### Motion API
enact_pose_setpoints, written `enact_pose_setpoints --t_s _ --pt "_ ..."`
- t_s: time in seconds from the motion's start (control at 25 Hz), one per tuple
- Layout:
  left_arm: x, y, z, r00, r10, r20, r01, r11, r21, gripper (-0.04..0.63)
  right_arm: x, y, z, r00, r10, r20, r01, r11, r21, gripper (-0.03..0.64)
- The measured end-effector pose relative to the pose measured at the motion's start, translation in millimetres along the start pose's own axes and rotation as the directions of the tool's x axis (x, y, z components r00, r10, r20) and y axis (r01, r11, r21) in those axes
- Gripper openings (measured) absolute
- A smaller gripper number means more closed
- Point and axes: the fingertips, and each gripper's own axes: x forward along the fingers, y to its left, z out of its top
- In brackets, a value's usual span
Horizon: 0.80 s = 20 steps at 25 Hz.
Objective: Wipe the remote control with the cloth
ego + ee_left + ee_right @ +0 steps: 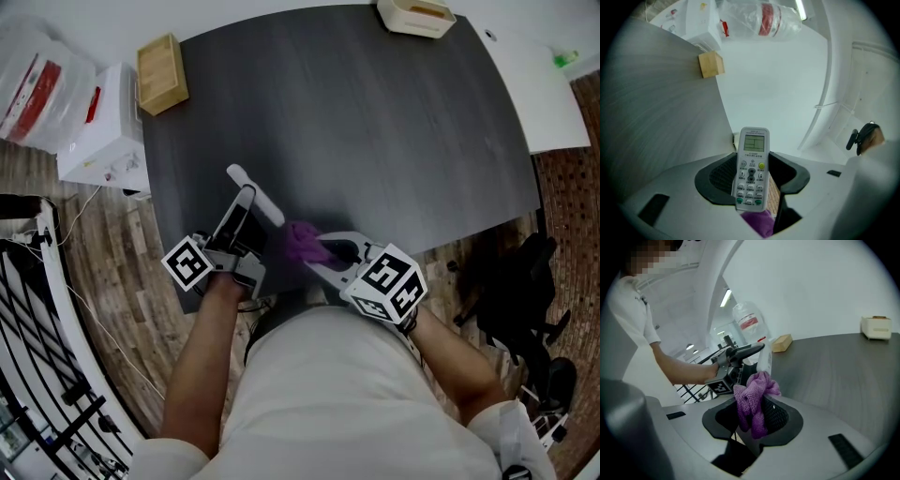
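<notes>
Left gripper (246, 200): fingers pinch the white remote control (751, 168), lower centre.
Right gripper (318, 248): fingers clamp purple cloth (752, 401) beside it.

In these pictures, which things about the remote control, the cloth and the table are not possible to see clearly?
Button print on the remote control: left gripper view, too small to read.
Whether the cloth touches the remote control: right gripper view, the cloth covers its lower end; head view, too small.
Contents of the beige tray: head view, cut off by the top edge.
</notes>
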Motion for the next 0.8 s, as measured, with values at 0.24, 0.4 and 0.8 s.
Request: enact_pose_setpoints --t_s 0.24,0.4,0.8 --pt "2.5 -2.4 -6.9 0.995 0.080 -0.059 -0.074 0.993 0.088 0.212 11.6 -40.2 3.5 0.994 -0.095 0.059 0.069 0.936 0.346 0.115" --pt "12.1 -9.5 -20.7 0.995 0.082 -0.063 -0.075 0.992 0.102 0.213 14.2 -44.4 -3.0 0.993 -0.066 0.094 0.011 0.868 0.497 0.115" --pt "19.2 -7.0 -29.4 0.993 0.099 -0.065 -0.094 0.992 0.080 0.212 16.8 -43.7 -9.2 0.985 -0.003 0.170 -0.109 0.756 0.645 0.115"
